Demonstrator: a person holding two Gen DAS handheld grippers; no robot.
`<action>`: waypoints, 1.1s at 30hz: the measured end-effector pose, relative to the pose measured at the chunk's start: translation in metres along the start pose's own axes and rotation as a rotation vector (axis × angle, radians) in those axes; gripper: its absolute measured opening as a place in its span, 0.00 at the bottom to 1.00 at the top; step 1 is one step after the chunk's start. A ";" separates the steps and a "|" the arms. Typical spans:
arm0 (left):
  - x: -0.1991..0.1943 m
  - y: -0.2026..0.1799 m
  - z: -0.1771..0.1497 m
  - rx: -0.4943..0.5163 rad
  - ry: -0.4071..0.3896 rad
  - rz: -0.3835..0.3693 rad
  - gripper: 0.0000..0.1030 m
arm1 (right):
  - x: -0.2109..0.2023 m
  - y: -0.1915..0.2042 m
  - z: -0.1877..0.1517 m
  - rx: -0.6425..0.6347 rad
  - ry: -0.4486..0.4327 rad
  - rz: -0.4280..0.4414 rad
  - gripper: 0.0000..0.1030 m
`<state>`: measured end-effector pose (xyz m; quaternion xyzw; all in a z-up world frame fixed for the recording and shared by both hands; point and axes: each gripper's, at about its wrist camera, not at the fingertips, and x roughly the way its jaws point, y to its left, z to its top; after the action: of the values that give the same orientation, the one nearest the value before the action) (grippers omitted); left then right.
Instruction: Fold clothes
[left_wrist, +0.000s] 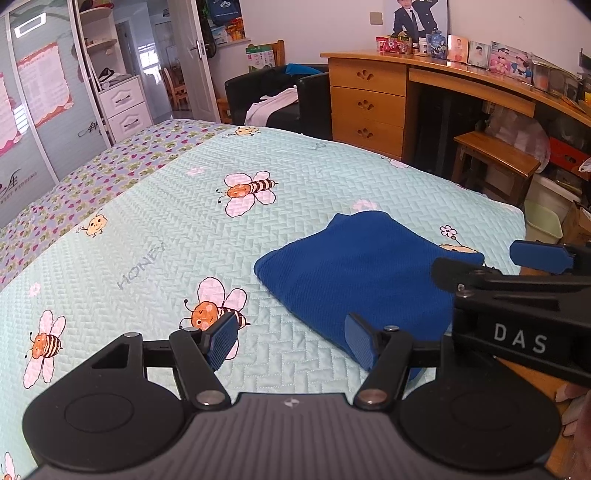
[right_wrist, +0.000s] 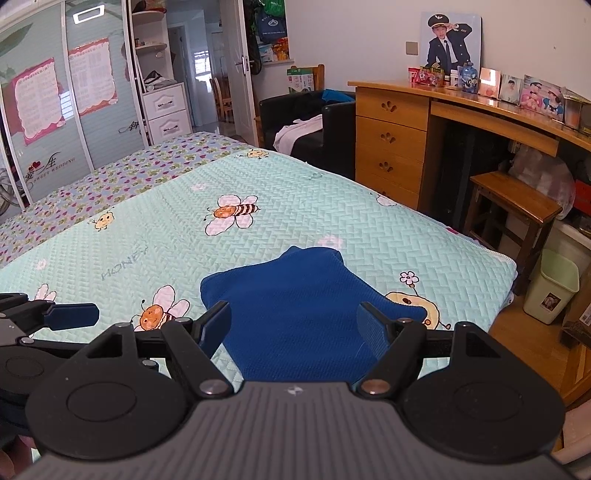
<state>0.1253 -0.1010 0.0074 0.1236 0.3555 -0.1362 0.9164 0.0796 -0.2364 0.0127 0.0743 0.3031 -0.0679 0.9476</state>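
A dark blue knit garment (left_wrist: 354, 273) lies folded into a compact bundle on the bee-print bedspread (left_wrist: 177, 229), near the bed's right corner. My left gripper (left_wrist: 291, 339) hovers open just left of the bundle's near edge, nothing between its blue pads. In the right wrist view the same blue garment (right_wrist: 295, 317) lies straight ahead, and my right gripper (right_wrist: 293, 328) stands open above its near edge, holding nothing. The right gripper's body (left_wrist: 524, 299) shows at the right of the left wrist view. One finger of the left gripper (right_wrist: 70, 315) shows at the left of the right wrist view.
A wooden desk with drawers (left_wrist: 369, 103) and a stool (right_wrist: 513, 206) stand beyond the bed on the right. A pale green waste bin (right_wrist: 554, 288) sits by the bed corner. A black armchair (right_wrist: 306, 125) with clothes and a mirrored wardrobe (left_wrist: 40, 110) line the far side.
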 end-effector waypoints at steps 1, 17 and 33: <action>-0.001 0.000 -0.001 0.000 0.000 0.001 0.65 | -0.001 0.000 -0.001 -0.001 0.000 -0.001 0.73; -0.034 0.045 -0.059 -0.111 -0.149 0.096 1.00 | -0.028 0.020 -0.039 0.002 -0.155 0.003 0.82; -0.080 0.126 -0.133 -0.226 -0.267 0.141 1.00 | -0.069 0.098 -0.085 -0.086 -0.377 0.159 0.83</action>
<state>0.0292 0.0725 -0.0170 0.0254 0.2344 -0.0459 0.9707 -0.0073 -0.1192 -0.0053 0.0434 0.1161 0.0072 0.9923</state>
